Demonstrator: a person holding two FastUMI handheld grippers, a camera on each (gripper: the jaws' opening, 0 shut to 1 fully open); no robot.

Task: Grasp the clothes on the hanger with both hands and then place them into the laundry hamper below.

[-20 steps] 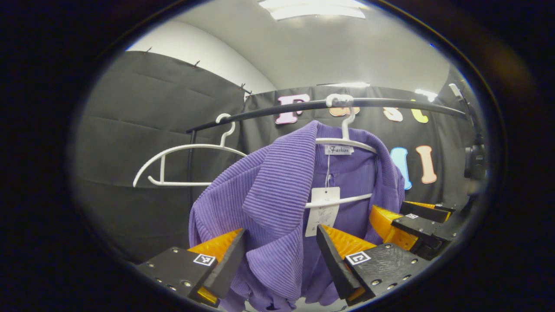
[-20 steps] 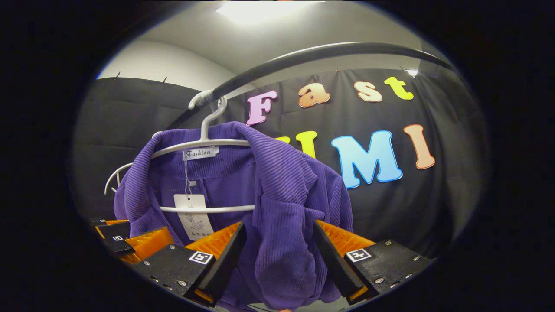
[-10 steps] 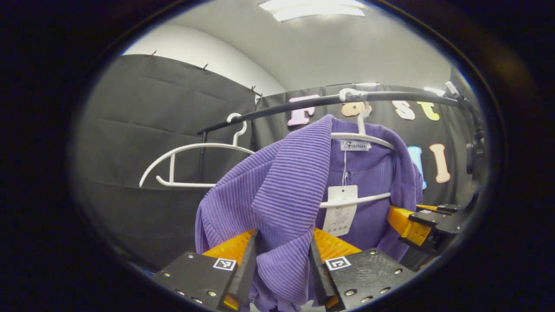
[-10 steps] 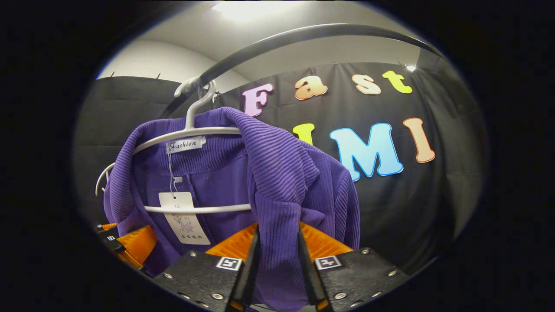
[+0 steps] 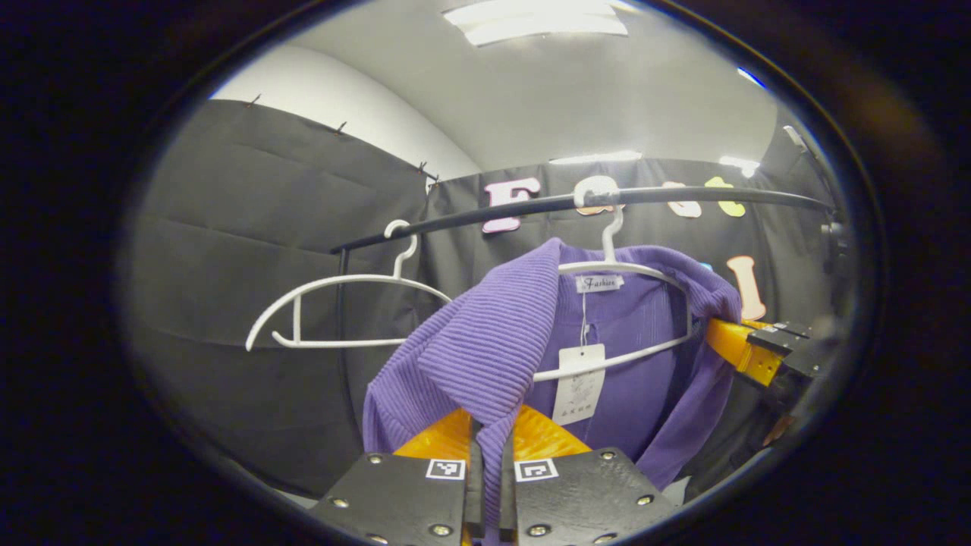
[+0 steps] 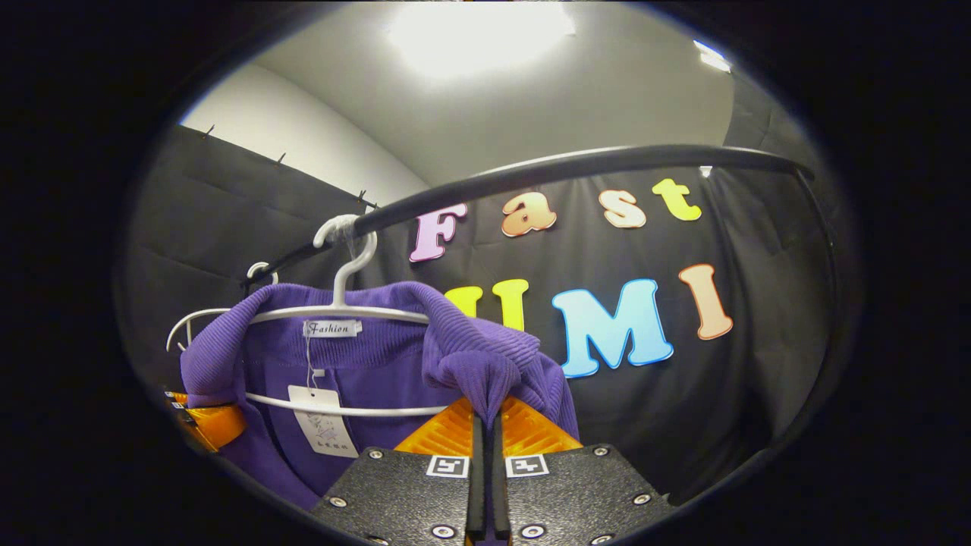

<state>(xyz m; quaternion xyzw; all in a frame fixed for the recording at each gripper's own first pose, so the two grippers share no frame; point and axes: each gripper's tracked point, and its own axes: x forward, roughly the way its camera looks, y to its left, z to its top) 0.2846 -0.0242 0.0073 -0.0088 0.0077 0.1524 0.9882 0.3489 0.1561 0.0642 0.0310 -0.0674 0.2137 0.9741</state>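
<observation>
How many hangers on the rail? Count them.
2. One hanger carries the purple top; an empty hanger hangs beside it, toward the rail's end post. Others may be hidden.

A: What carries everything here?

B: A dark rail (image 5: 683, 196) running across the booth, seen from below.

A: What hangs directly on it?

B: 2 white hangers. The bare hanger (image 5: 334, 292) hooks on near the rail's left end; the other hanger (image 6: 334, 303), further along, wears a purple top (image 5: 493, 349).
</observation>
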